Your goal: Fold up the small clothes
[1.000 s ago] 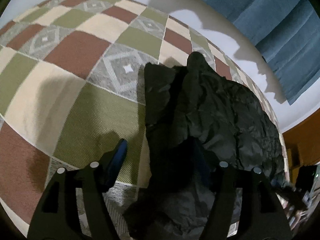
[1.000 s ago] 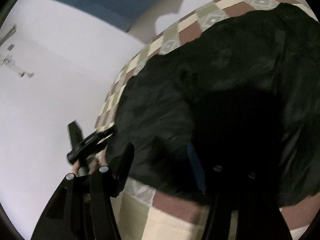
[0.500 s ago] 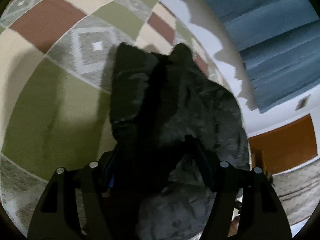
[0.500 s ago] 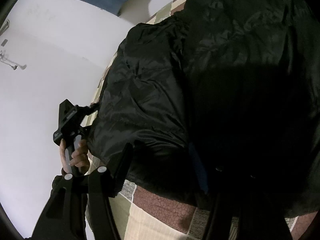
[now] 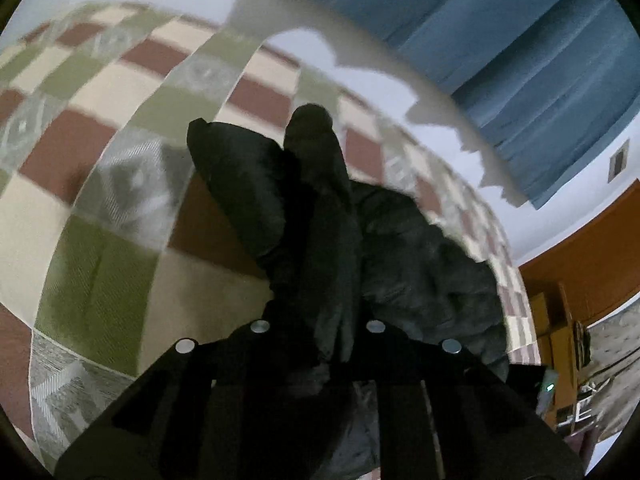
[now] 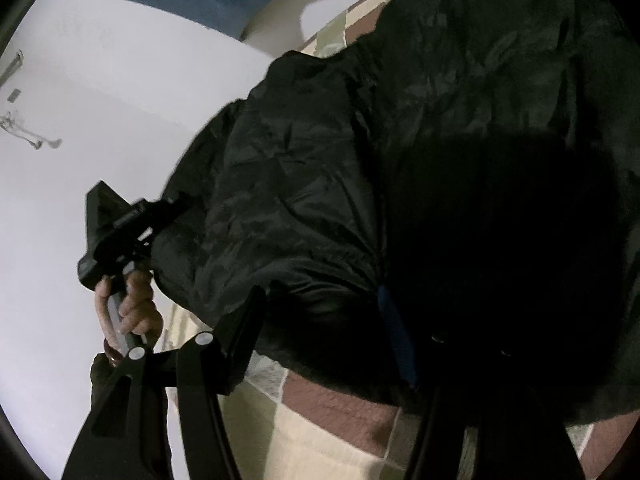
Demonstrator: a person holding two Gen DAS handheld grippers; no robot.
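A crumpled black garment [image 5: 320, 216] is lifted off the checked cloth surface [image 5: 100, 208]. My left gripper [image 5: 318, 328] is shut on a bunched edge of the black garment, which hangs forward between its jaws. In the right wrist view the same black garment [image 6: 360, 184] fills most of the frame. My right gripper [image 6: 320, 332] has its jaws apart, with the garment's lower edge lying between them; its blue pad [image 6: 396, 344] touches the fabric. The left gripper also shows in the right wrist view [image 6: 168, 208], held by a hand and gripping the garment's left corner.
The surface is a checked cloth of green, cream and brown squares [image 6: 332, 440]. A blue curtain [image 5: 520, 40] and a white wall [image 6: 100, 100] stand behind. Wooden furniture [image 5: 560, 320] is at the far right.
The left gripper has closed from open onto the garment's edge and lifted it. The right gripper has moved in under the garment, which now hangs higher.
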